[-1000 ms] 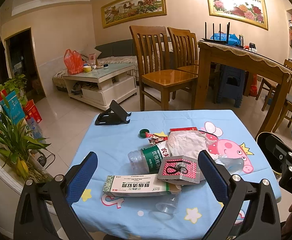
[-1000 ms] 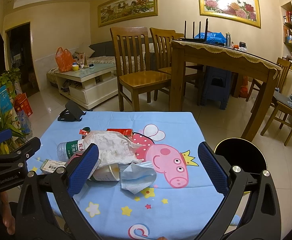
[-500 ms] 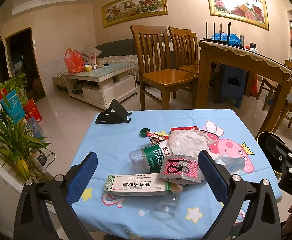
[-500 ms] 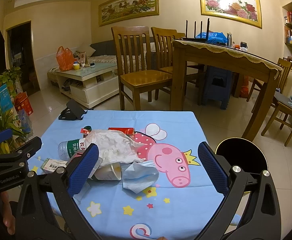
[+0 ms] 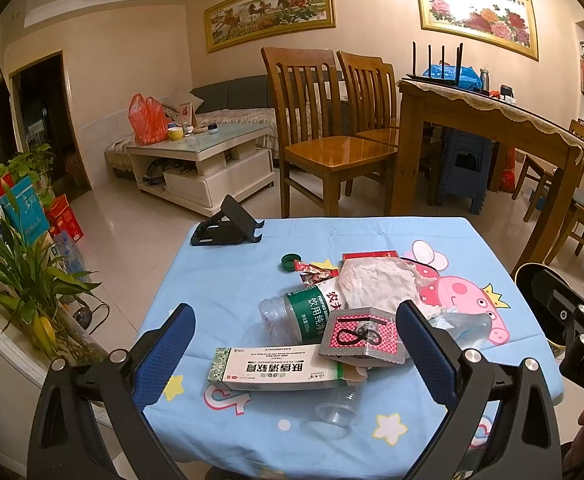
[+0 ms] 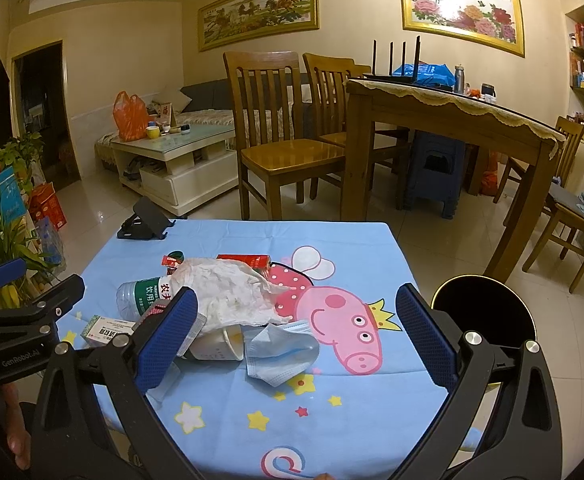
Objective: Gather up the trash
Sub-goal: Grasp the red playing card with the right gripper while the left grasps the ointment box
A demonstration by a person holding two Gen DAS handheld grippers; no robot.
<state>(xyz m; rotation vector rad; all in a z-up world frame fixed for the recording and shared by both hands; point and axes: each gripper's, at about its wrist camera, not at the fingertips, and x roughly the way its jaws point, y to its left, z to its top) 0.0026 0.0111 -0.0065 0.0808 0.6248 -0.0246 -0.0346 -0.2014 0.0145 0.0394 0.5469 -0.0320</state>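
Clear plastic bottle point(image 5: 292, 316), crumpled paper point(image 5: 376, 282), cardboard box point(image 5: 276, 370), matt cloth tablecloth point(image 5: 220, 280), glossy wood chair point(image 5: 332, 148).

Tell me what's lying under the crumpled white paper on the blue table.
The crumpled white paper covers the neck end of the green-label bottle, part of a red box and a paper cup's top. Anything deeper is hidden.

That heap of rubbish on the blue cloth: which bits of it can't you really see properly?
- Paper cup, right wrist view: its base is hidden under the crumpled paper.
- Red box, left wrist view: mostly covered by that paper.
- Black bin, right wrist view: the inside is too dark to see.
- Face mask: barely visible from the left wrist view, behind a gripper finger.
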